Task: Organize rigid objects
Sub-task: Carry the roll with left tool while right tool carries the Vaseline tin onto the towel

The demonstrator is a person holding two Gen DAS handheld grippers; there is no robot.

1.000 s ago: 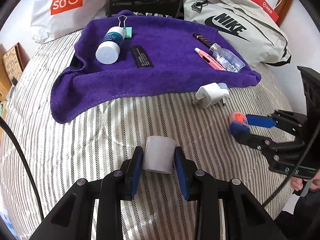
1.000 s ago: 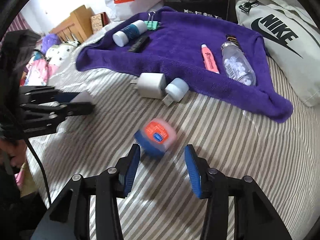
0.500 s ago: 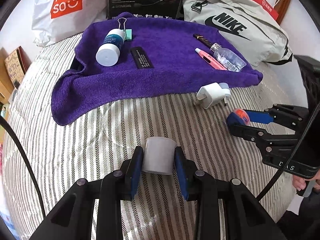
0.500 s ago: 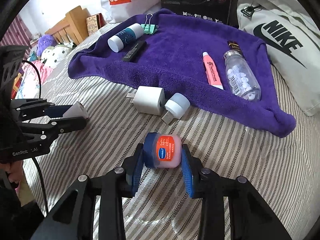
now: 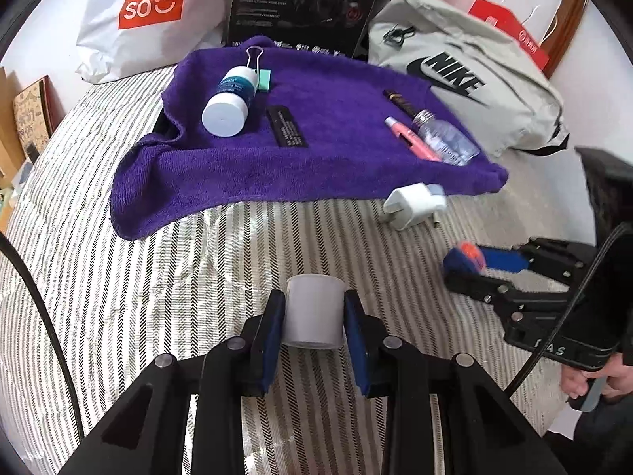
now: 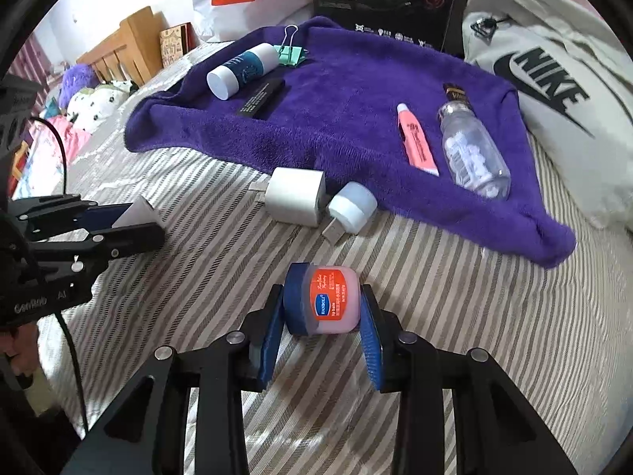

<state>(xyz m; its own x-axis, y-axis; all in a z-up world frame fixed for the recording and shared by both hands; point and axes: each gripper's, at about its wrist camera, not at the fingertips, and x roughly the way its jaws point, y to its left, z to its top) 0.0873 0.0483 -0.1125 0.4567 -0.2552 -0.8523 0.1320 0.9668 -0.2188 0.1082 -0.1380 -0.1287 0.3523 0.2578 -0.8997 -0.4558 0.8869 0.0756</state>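
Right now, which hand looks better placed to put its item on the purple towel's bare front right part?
Probably the right: its gripper, shut on the balm jar, sits nearer that part of the towel. The left gripper holds a white cup.

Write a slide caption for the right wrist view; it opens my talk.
Right hand-held gripper clamps a small pink jar with blue lid above the striped bedcover, short of the purple towel.

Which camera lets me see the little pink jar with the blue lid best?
The right wrist view: the pink jar sits close, sharp, label readable, between the right gripper pads. In the left wrist view it's only a small, blurred blue-and-orange spot far right.
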